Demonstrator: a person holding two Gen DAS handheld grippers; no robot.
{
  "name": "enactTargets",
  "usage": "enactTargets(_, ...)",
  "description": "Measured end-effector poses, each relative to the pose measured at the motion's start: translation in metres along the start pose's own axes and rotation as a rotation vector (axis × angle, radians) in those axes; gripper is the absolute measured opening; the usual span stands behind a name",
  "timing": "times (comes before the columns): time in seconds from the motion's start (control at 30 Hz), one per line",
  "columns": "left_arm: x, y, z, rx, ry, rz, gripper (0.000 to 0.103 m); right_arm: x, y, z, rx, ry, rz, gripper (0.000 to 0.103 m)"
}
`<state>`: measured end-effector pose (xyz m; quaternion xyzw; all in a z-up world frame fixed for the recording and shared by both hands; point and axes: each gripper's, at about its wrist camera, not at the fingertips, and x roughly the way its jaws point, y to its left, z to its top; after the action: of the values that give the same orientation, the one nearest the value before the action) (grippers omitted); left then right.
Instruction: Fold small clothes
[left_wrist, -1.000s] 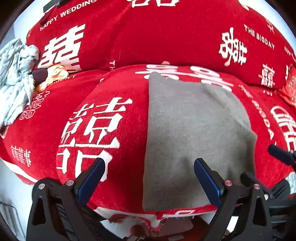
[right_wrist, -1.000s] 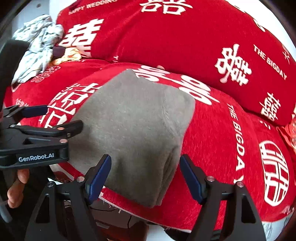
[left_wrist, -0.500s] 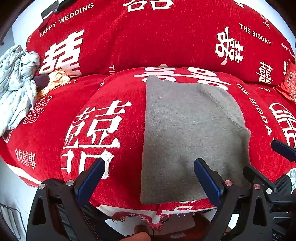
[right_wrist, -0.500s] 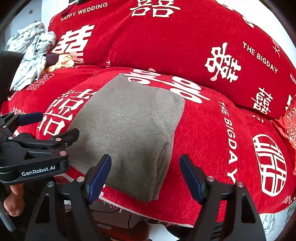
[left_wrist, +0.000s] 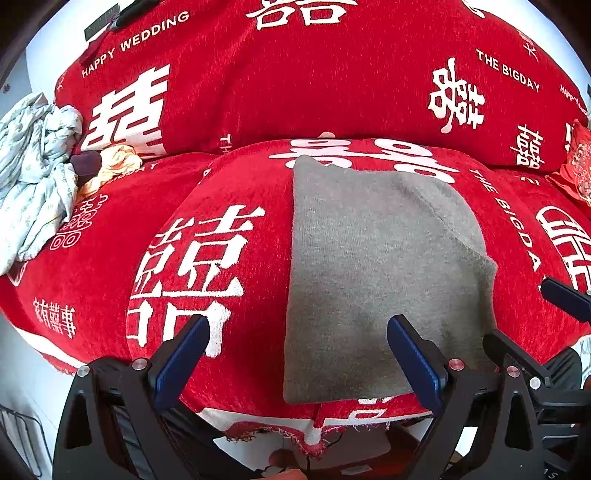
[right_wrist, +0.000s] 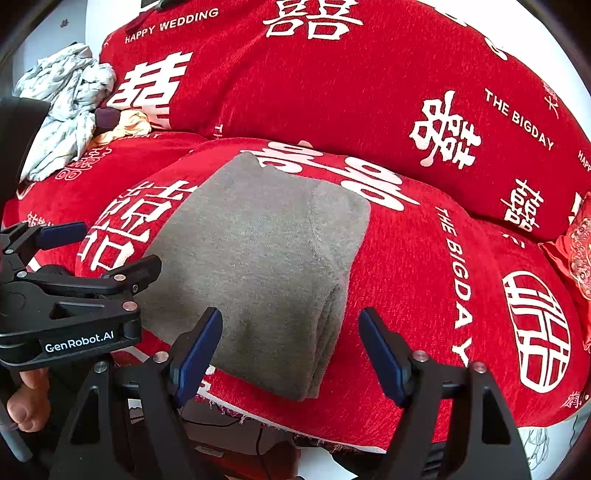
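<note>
A heap of pale clothes (left_wrist: 35, 173) is lying far left on the red cover (left_wrist: 110, 258), well apart from the folded grey cloth (left_wrist: 373, 273) resting on the front cushion. The left gripper (left_wrist: 297, 354) and right gripper (right_wrist: 290, 347) are hanging wide-jawed, holding nothing, over its near edge.

Red wedding-print sofa cover (left_wrist: 229, 110), corner cushion (right_wrist: 574, 251)

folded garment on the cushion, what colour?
Plain grey garment, no pattern; clearest in the left wrist view.
</note>
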<state>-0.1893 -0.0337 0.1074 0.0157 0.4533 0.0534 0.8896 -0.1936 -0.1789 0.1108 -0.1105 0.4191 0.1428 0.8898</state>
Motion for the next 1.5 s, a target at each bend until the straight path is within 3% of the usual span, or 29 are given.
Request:
enactTargets(0.87,-0.023,-0.003,0.002,0.009,-0.076,0.013,0.097,-0.013,0.0,0.001,-0.005,-0.027,-0.008,0.079)
enactTargets(1.5,-0.014,-0.004,0.0,0.013,-0.043,0.007,0.097,-0.005,0.0,-0.004,0.01,-0.009,0.007,0.079)
